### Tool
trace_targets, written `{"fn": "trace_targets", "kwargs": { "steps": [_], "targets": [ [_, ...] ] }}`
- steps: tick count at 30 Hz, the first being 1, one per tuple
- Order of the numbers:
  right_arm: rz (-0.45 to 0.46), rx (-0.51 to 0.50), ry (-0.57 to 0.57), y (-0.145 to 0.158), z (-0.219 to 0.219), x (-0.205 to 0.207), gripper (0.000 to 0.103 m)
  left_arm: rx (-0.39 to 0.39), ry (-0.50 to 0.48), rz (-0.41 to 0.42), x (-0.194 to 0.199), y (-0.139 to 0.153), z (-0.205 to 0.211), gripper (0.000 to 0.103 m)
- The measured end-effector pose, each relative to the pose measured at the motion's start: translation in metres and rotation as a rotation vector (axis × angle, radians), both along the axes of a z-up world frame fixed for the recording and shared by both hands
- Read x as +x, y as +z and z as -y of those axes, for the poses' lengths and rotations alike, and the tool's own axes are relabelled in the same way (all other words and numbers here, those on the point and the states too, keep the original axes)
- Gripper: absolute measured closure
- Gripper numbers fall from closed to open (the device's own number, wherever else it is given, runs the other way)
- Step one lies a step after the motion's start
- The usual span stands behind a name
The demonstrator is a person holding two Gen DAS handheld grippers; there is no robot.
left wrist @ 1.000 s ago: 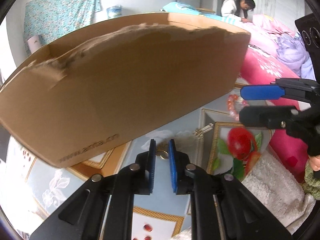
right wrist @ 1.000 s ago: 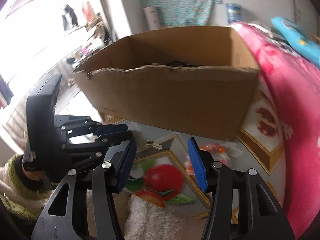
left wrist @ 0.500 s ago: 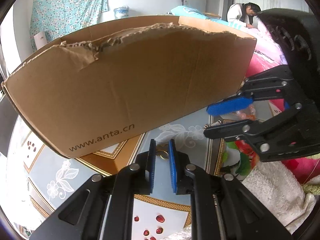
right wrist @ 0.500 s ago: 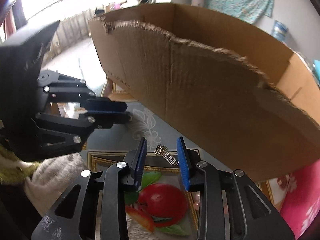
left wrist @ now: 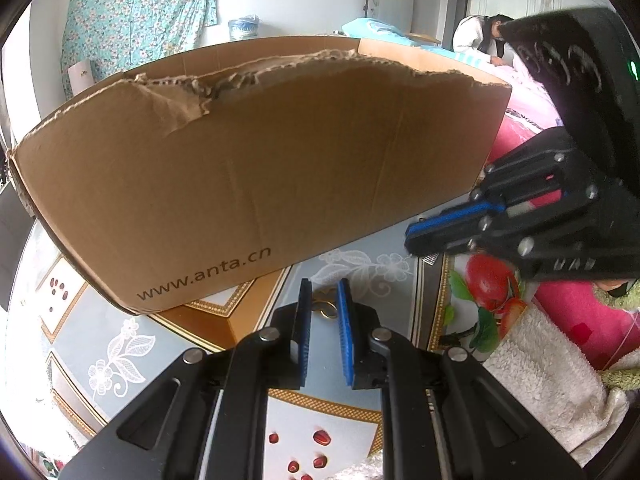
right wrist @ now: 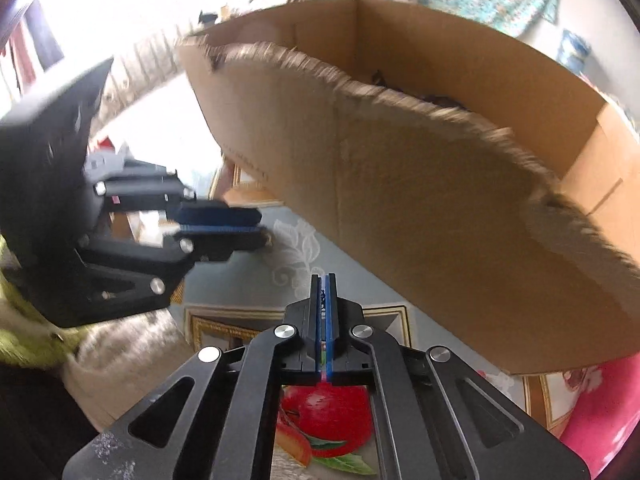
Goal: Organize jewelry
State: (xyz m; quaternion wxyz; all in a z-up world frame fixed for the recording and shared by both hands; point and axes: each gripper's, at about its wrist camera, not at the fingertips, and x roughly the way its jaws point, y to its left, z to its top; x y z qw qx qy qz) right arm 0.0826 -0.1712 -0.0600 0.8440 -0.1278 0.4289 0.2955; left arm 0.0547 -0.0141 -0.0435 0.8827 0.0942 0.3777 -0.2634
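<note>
In the left wrist view my left gripper (left wrist: pixel 323 304) stands nearly shut, its blue pads (left wrist: pixel 305 320) pinching a small gold ring (left wrist: pixel 325 313) just above the patterned tablecloth (left wrist: pixel 360 264). My right gripper (left wrist: pixel 411 238) comes in from the right with its jaws shut. A small silver chain piece (left wrist: pixel 434 258) hangs under its tip. From the right wrist camera that gripper (right wrist: pixel 324 280) shows its pads pressed together on a dark sliver of the piece. The left gripper (right wrist: pixel 262 232) is at left. The open cardboard box (left wrist: pixel 260 184) (right wrist: pixel 440 220) stands just behind both.
A white fluffy towel (left wrist: pixel 540 372) lies at the table's right edge, with pink bedding (left wrist: pixel 516 136) beyond it. A person (left wrist: pixel 480 36) sits far back on the bed. The box has a torn front rim (right wrist: pixel 360 88) and dark items inside. A patterned cloth (left wrist: pixel 140 12) hangs on the wall.
My right gripper's jaws have closed on the silver piece that lay between them. It has swung in from the right, closer to the left gripper and the box. The left gripper has kept still.
</note>
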Motion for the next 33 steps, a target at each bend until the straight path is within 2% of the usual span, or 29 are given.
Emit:
{"fn": "trace_targets", "kwargs": {
  "steps": [11,15,17,20,25,29,33],
  "targets": [
    [0.003,0.227,-0.142,0.036,0.039,-0.002,0.103,-0.048,0.0,0.004,-0.003,0.006,-0.003,0.09],
    [-0.005,0.264,-0.188,0.038,0.042,-0.008,0.103,-0.108,-0.036,0.038,-0.012,0.019,0.0,0.08],
    [-0.007,0.277,-0.204,0.036,0.046,-0.012,0.103,-0.128,-0.078,0.03,-0.016,0.021,0.007,0.078],
    [-0.012,0.299,-0.219,0.034,0.051,-0.016,0.103,-0.094,-0.144,0.01,-0.018,0.017,0.029,0.077],
    [-0.014,0.323,-0.231,0.029,0.055,-0.017,0.103,-0.029,-0.189,0.001,-0.015,0.011,0.055,0.077],
    [-0.024,0.354,-0.227,0.025,0.057,-0.015,0.103,-0.02,-0.178,-0.001,-0.017,0.014,0.054,0.078],
    [-0.042,0.374,-0.214,0.017,0.054,-0.015,0.103,0.021,-0.103,0.005,-0.018,0.017,0.041,0.077]
  ]
}}
